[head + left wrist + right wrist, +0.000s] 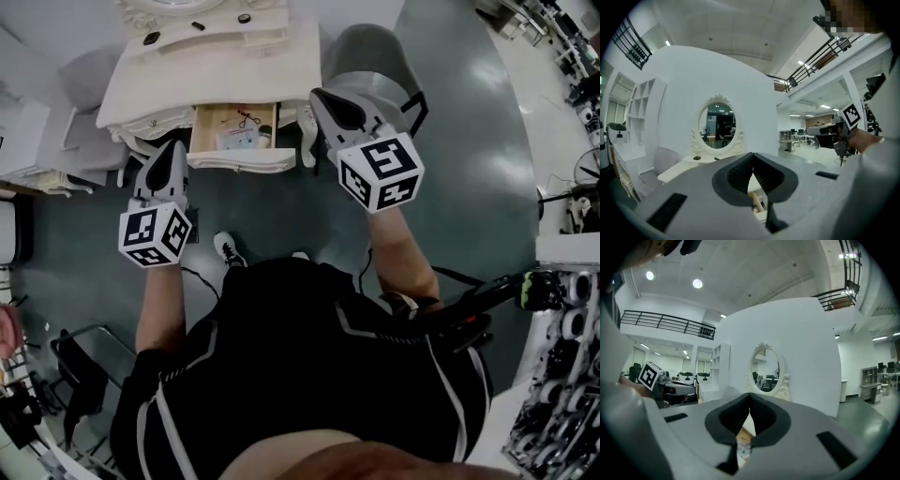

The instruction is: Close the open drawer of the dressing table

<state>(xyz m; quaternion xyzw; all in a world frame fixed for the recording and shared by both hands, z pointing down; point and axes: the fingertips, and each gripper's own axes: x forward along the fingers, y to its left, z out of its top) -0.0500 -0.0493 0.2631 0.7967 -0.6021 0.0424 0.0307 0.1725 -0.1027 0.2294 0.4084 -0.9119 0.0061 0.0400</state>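
Drawer [242,159], open, between left tongs [173,147] and right tongs [317,94], both pairs together, empty.

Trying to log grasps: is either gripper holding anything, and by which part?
Nothing is held. The left gripper and the right gripper both have jaws shut on nothing, and the open drawer lies ahead of them, untouched.

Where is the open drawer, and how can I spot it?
Find the cream-white dressing table with the oval mirror. In the middle of its front, the drawer sticks out towards the person. Only it is pulled out, showing a light wooden inside with small things in it.
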